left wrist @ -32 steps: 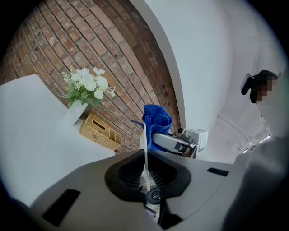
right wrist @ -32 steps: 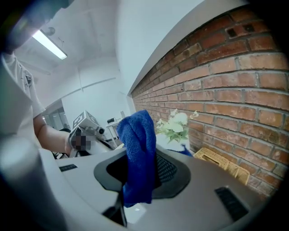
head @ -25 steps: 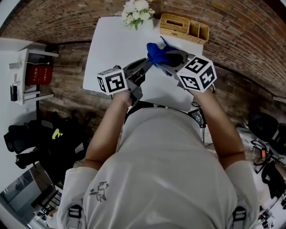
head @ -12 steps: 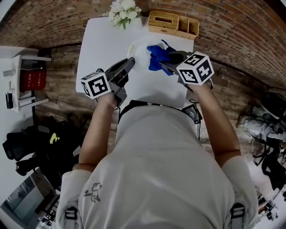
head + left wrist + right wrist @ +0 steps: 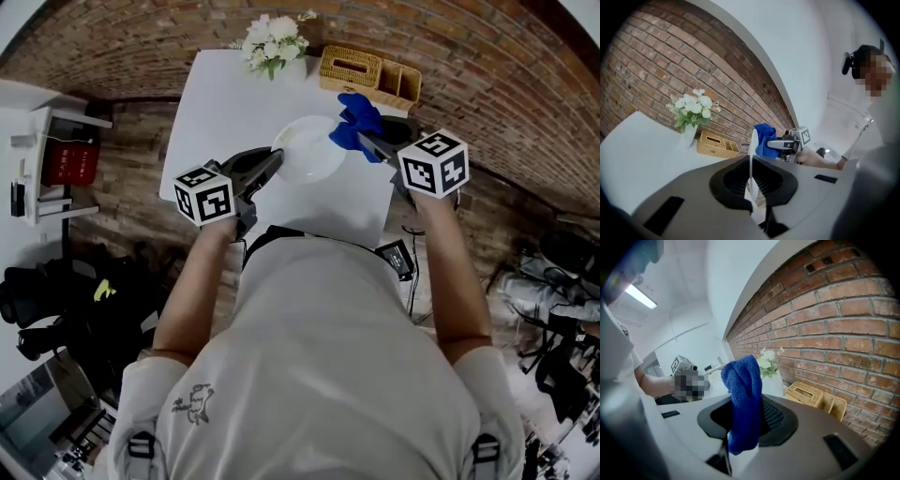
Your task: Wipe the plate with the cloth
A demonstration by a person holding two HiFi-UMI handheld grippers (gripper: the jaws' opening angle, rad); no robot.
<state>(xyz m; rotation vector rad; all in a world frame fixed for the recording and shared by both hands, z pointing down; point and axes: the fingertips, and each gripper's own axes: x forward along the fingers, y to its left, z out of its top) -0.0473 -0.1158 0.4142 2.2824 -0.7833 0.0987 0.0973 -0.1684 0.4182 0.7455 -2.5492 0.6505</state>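
Round white plate (image 5: 307, 155), rim clamped in the left claw (image 5: 273, 160) mid-frame, has the bunched blue cloth (image 5: 354, 120), gripped by the right claw (image 5: 366, 142), at its upper-right edge; wiping looks unfinished.

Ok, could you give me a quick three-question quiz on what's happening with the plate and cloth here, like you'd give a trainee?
1. What does the right hand-held gripper hold? A) a blue cloth B) a sponge C) a fork
2. True or false: nothing is gripping the white plate.
3. Fill in: at the far edge of the table, a wicker basket stands beside some white ____.
Key: 1 A. 2 false: the left hand-held gripper is shut on its rim. 3 flowers.
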